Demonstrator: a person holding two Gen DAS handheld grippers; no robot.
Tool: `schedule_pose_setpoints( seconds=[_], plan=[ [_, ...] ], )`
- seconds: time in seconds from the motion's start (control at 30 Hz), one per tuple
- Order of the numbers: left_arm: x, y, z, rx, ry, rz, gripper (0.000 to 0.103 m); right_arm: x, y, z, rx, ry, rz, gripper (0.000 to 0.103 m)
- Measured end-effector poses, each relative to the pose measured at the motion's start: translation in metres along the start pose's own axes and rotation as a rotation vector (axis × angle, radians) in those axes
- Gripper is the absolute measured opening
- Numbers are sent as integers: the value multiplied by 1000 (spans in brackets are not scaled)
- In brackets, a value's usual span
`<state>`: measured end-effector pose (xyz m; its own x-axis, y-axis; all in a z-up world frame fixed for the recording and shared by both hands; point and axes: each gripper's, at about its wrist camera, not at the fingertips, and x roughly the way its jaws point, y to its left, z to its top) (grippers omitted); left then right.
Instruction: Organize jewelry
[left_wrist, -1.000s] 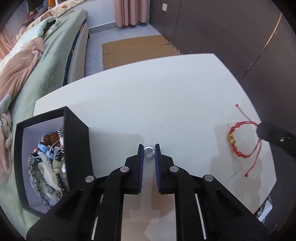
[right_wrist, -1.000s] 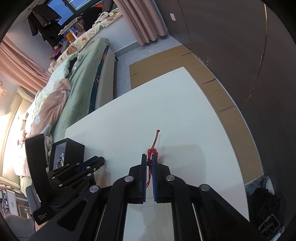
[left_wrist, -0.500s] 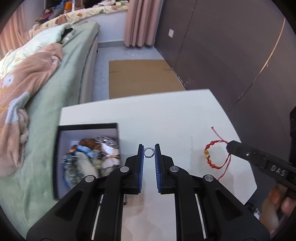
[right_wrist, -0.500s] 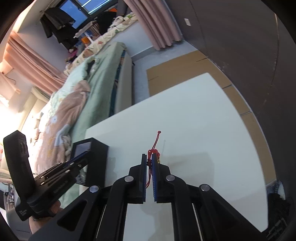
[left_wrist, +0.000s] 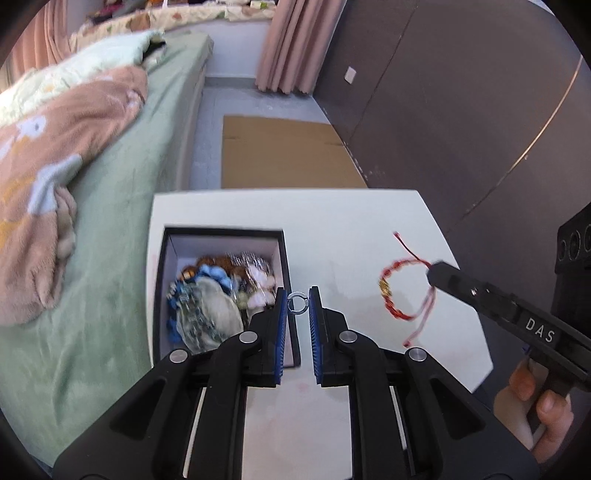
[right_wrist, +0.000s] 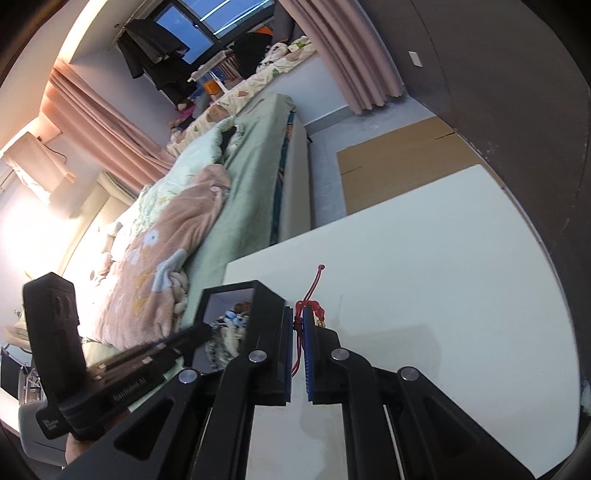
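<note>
1. Left gripper (left_wrist: 297, 295): its blue-padded fingers are closed to a narrow gap and pinch a small silver ring (left_wrist: 297, 304) between the tips. The ring sits above the near right wall of the box, at its edge.
2. Right gripper (right_wrist: 297, 314): its fingers are nearly together and clamp the cord of a red bracelet (right_wrist: 308, 307). In the left wrist view the bracelet (left_wrist: 400, 291) hangs as a loop from the gripper tip above the table, with a gold bead on its left side and loose cord ends trailing above and below.
3. Black jewelry box (left_wrist: 284, 266): open, standing on the left part of the white table (left_wrist: 351, 229), just beside the left gripper. It holds a tangled heap of beaded pieces (left_wrist: 210, 295) in blue, brown and pale tones; single items cannot be told apart.
4. Bed (left_wrist: 129, 192): beside the table's left edge, with a green sheet and a pink blanket (left_wrist: 55, 155).
5. Flat cardboard (left_wrist: 284, 151): on the floor beyond the table.
6. Pink curtains (left_wrist: 295, 40): at the far wall.
</note>
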<state>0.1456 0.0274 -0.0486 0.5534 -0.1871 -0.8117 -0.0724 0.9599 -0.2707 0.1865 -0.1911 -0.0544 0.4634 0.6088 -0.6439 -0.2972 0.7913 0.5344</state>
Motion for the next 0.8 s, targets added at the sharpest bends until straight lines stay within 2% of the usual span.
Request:
schedule_pose_setpoints(
  seconds=[0.03, 0.1, 0.17, 0.23, 0.5, 0.63, 0.7, 0.77, 0.8],
  plan=[
    [0, 2, -1, -7, 6, -10, 13, 1, 4, -1, -4, -9, 12, 5],
    [-1, 8, -2, -28, 17, -10, 23, 1, 11, -2, -9, -26, 28, 5],
    [-4, 15, -2, -46, 12, -15, 56, 1, 19, -3, -14, -47, 50, 5],
    [-10, 22, -2, -62, -6, -22, 68, 2, 26, -4, -15, -60, 76, 5],
    [-35, 59, 2, -141, -79, -12, 86, 11, 54, -12, -53, -60, 159, 5],
    [-44, 76, 3, -177, -113, 23, 92, 27, 67, -19, -74, 0, 201, 9],
    [-48, 84, 3, -193, -129, 40, 93, 37, 68, -22, -73, 30, 165, 17],
    [-52, 89, 2, -202, -139, 55, 94, 35, 64, -25, -53, 15, 150, 63],
    [-53, 90, 1, -201, -144, 60, 94, 32, 63, -26, -54, -1, 143, 67]
  ],
)
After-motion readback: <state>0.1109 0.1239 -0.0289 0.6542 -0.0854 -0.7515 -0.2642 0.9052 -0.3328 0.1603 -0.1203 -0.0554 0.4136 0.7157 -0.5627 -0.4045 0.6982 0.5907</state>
